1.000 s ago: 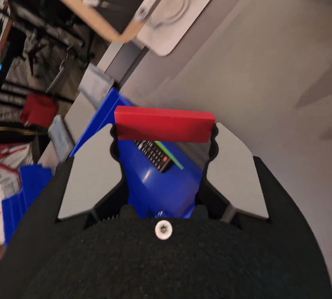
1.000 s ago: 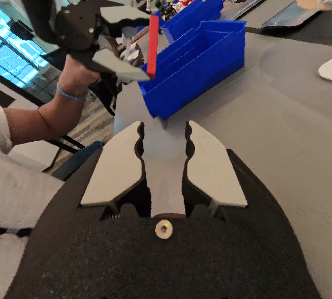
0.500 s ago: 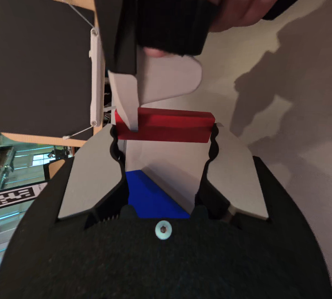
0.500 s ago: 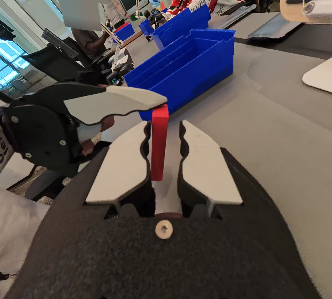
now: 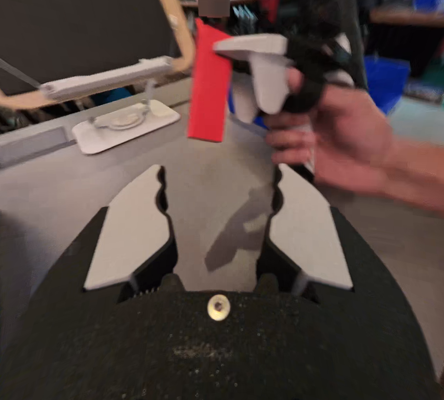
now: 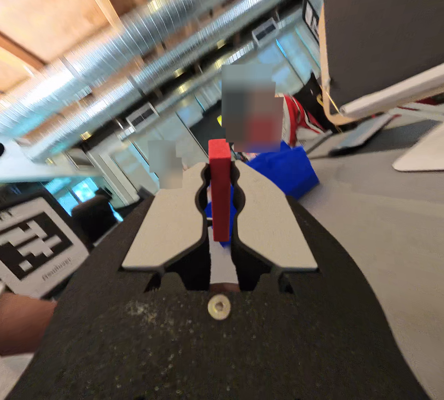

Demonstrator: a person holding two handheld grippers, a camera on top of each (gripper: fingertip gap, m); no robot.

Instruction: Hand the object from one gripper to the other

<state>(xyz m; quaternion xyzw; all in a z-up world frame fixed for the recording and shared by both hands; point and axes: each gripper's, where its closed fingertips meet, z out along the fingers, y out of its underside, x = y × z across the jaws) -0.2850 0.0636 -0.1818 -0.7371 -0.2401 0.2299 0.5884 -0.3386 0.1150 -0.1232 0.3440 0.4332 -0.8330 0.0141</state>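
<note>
The object is a flat red block [image 6: 219, 192]. My right gripper [image 6: 219, 167] is shut on the red block, which stands upright between its two grey fingers. In the left wrist view the red block [image 5: 209, 85] hangs upright above the grey table, held by the right gripper [image 5: 217, 49], which comes in from the right in a person's hand [image 5: 336, 138]. My left gripper [image 5: 219, 169] is open and empty, below and in front of the block, apart from it.
A blue bin [image 6: 286, 172] stands on the grey table [image 5: 60, 196] behind the block. A monitor on a white stand [image 5: 125, 124] is at the back left. A board with a black-and-white marker [image 6: 28, 241] is at left. People sit in the background. Left tips to right tips: about 10 cm.
My left gripper has let go of the red block, opened and drawn back. My right gripper has shut on the block and lifted it away, tilting upward.
</note>
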